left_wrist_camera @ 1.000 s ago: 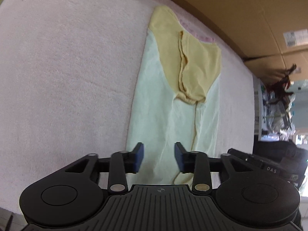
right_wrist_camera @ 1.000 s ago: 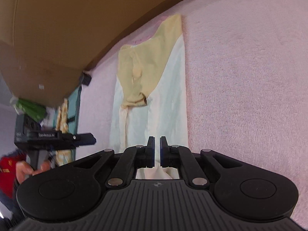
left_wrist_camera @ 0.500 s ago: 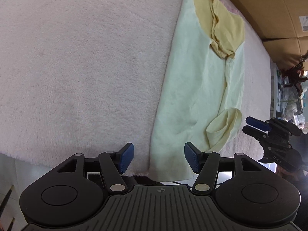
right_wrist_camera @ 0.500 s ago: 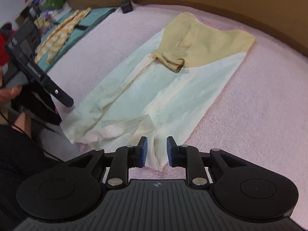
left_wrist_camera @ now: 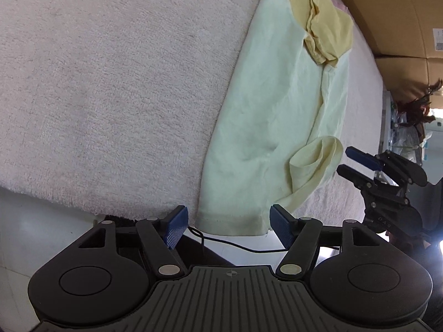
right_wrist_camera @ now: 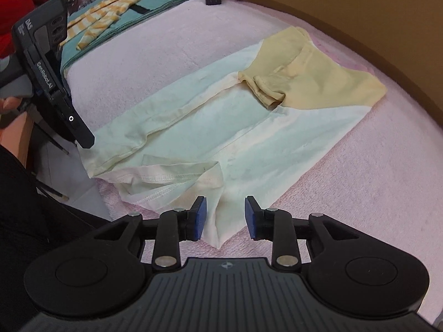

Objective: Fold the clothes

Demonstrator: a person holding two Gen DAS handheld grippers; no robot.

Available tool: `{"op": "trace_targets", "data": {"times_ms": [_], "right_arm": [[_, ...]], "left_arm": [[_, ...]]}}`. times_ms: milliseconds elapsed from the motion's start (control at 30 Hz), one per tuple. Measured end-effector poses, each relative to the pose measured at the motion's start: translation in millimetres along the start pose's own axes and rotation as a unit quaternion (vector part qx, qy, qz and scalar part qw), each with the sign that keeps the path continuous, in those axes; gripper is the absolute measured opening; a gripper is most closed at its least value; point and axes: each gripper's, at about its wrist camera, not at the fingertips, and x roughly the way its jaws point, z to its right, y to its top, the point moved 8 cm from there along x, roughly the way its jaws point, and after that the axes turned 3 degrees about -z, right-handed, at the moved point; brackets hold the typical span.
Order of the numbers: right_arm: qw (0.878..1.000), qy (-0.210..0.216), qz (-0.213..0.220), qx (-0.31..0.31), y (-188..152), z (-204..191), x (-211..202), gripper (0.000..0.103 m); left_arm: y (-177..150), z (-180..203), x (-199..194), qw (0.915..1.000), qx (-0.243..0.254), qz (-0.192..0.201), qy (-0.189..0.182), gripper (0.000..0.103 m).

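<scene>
Pale mint jersey with a yellow upper part, the garment (right_wrist_camera: 249, 127) lies stretched lengthwise on the pink terry cover (right_wrist_camera: 373, 179), its sides already turned in to a long narrow strip and its hem hanging slightly past the near edge of the surface. It looks thin, soft and light — the kind of knit that drapes, wrinkles and slides on itself rather than holding a crease, though the terry pile should grip it somewhat. One hem corner (right_wrist_camera: 193, 177) is flipped back, showing its stitching, and a yellow sleeve (right_wrist_camera: 265, 88) sits bunched near the top. The sensible places to pinch are the two hem corners, where the doubled, stitched edge gives some body. The left gripper (left_wrist_camera: 228, 222) hovers just off the hem with its jaws spread wide and nothing between them; the right gripper (right_wrist_camera: 225, 217) is parted about half as far, empty, with the nearest point of cloth lying between its blue pads. In my judgement a lengthwise fold toward the yellow end would suit this layout, but the pictures do not settle it. Room is generous to the sides on the cover; a brown wall (right_wrist_camera: 360, 13) closes the far end, and a striped item on a teal cloth (right_wrist_camera: 110, 11) lies well apart.
</scene>
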Motion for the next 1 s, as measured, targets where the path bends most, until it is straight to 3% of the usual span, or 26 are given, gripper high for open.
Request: {"op": "trace_targets", "data": {"times_ms": [133,267,433,467,500,533,667,800,933,1000], "right_arm": [[0.998,0.001,-0.013,-0.061,6,-3,5,0.043],[0.994,0.013,-0.028,-0.107,14,-5,15,0.044],[0.986,0.059,-0.056,-0.143,22,-15,29,0.043],[0.985,0.065,-0.06,-0.146,23,-17,31,0.037],[0.984,0.071,-0.061,-0.149,23,-19,32,0.02],[0.983,0.075,-0.059,-0.155,23,-22,30,0.012],[0.978,0.064,-0.031,-0.195,18,-41,8,0.007],[0.961,0.047,-0.028,-0.271,-6,-70,-16,0.007],[0.929,0.031,-0.071,-0.361,-44,-97,-17,0.013],[0.929,0.04,-0.099,-0.356,-58,-101,-14,0.015]], "left_arm": [[0,2,2,1.0,0.003,-0.002,0.003,0.08],[1,4,5,1.0,0.001,-0.005,-0.002,0.082],[3,1,5,0.9997,-0.015,-0.007,-0.018,0.083],[3,-1,4,0.9997,-0.015,-0.007,-0.02,0.083],[3,-1,4,0.9996,-0.017,-0.006,-0.022,0.082],[3,-2,4,0.9995,-0.021,-0.006,-0.025,0.082],[4,-3,3,0.9993,-0.024,-0.006,-0.027,0.081],[5,-1,5,0.9995,-0.021,-0.008,-0.023,0.081],[6,1,6,0.9997,-0.016,-0.012,-0.017,0.081],[6,2,6,0.9997,-0.012,-0.013,-0.014,0.081]]}}
